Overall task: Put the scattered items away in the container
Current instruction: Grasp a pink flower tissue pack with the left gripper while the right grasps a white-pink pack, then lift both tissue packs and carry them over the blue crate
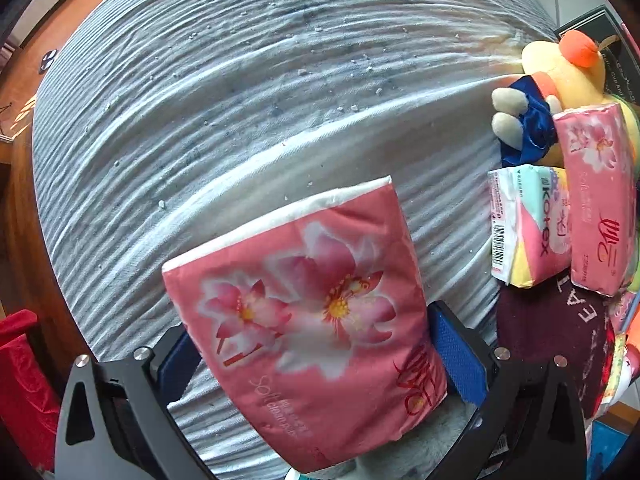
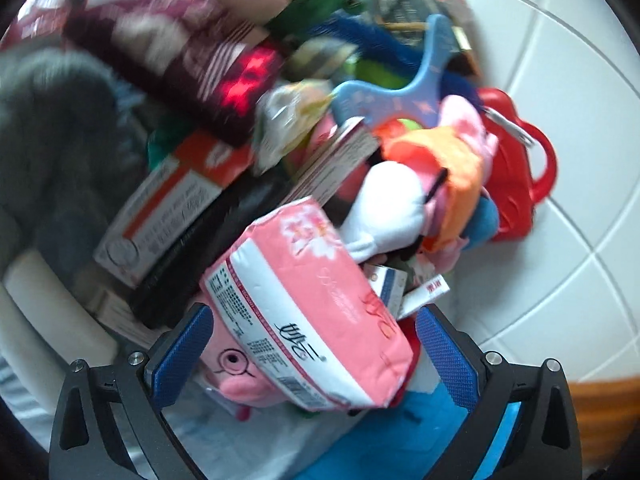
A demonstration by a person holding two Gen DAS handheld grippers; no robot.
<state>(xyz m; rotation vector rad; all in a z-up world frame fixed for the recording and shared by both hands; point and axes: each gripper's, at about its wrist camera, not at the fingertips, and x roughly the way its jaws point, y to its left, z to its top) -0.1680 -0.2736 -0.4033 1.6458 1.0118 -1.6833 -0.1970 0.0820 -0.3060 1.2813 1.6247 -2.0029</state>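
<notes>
1. Pink flower-print tissue pack (image 1: 308,320) is clamped in left gripper (image 1: 320,360) jaws, above grey ribbed cloth (image 1: 240,100).
2. Right gripper (image 2: 312,356) jaws are spread wide, nothing gripped, w/ second pink tissue pack (image 2: 312,300) between them, atop heaped container pile (image 2: 240,120).

Striped grey-blue cloth (image 1: 240,92) over a wooden table (image 1: 24,216), white tiled floor (image 2: 568,128)

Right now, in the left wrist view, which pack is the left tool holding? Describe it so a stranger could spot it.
Over the ribbed grey cloth, between the left tool's blue pads, sits a big pink tissue pack. Unlike the smaller packs piled at the right edge, it shows two large pink flowers and a white top edge.
</notes>
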